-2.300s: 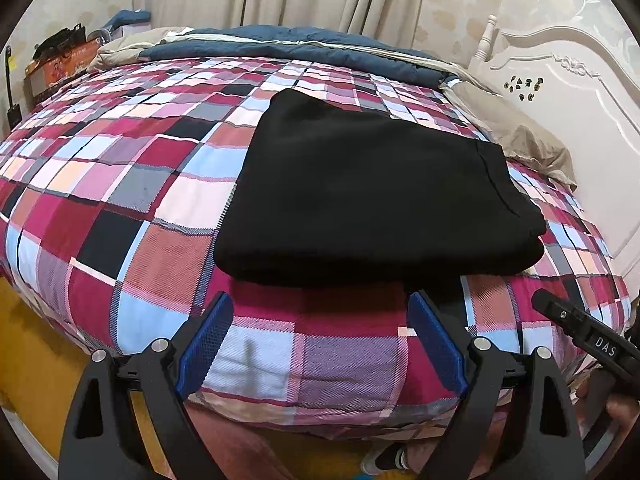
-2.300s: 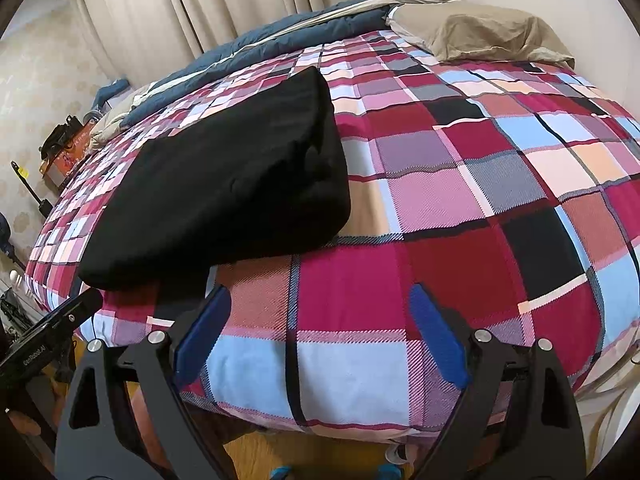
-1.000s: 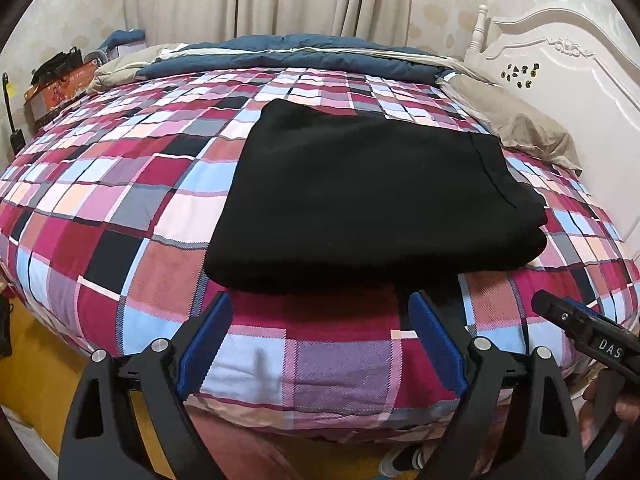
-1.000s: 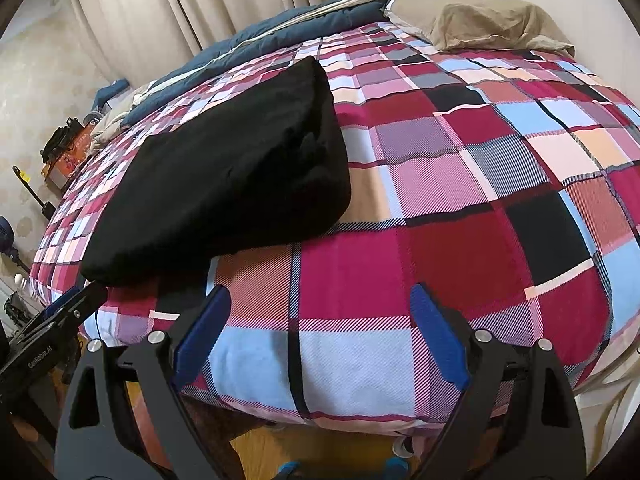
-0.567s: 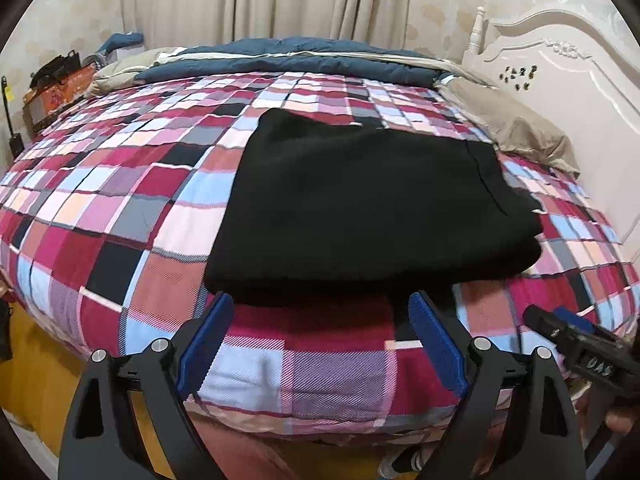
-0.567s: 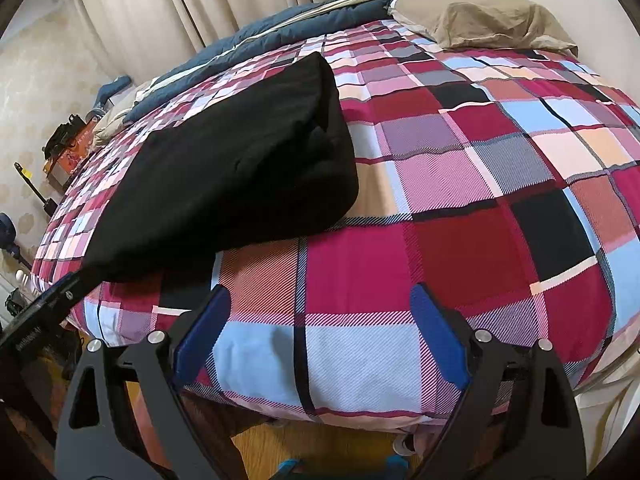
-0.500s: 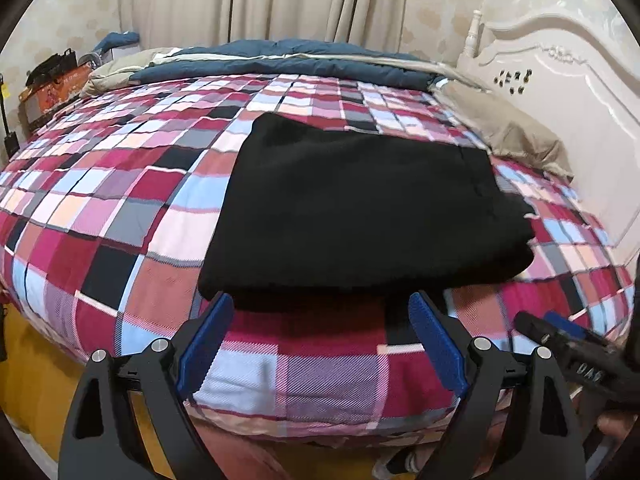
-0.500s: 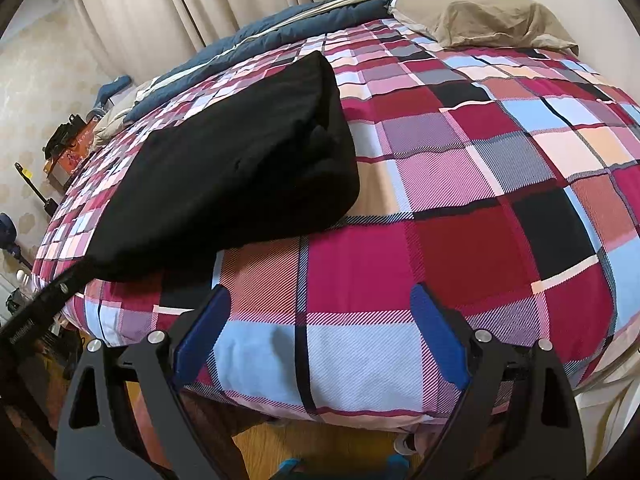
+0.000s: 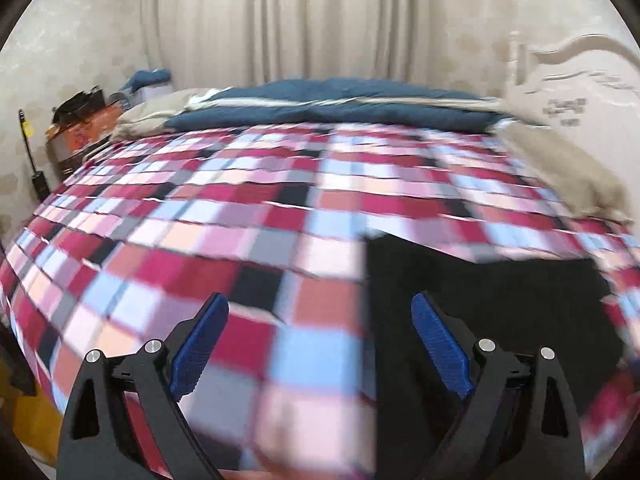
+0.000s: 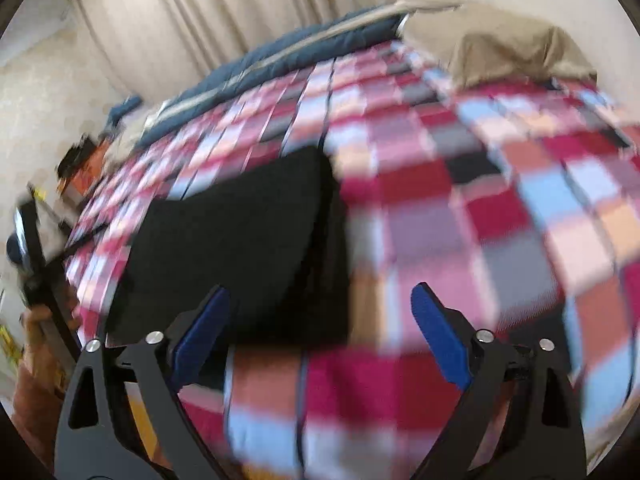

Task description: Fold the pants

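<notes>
The black pants (image 9: 488, 304) lie folded into a flat rectangle on the plaid bedspread (image 9: 248, 216). In the left wrist view they sit at the lower right, and my left gripper (image 9: 320, 340) is open and empty over the bedspread at their left edge. In the right wrist view the pants (image 10: 248, 248) lie left of centre, and my right gripper (image 10: 320, 336) is open and empty over their near right corner. Both views are motion-blurred. The left gripper (image 10: 36, 264) shows dimly at the far left of the right wrist view.
A blue duvet (image 9: 332, 108) is bunched along the far side of the bed. A beige pillow (image 10: 508, 52) lies by the white headboard (image 9: 580, 92). A cluttered stand (image 9: 76, 128) is beyond the bed's far left. Curtains (image 9: 300, 20) hang behind.
Both grippers have swung quickly. The left wrist view has shifted left, so the pants now sit at its lower right. The right wrist view has moved closer over the pants' corner. Both stay open.
</notes>
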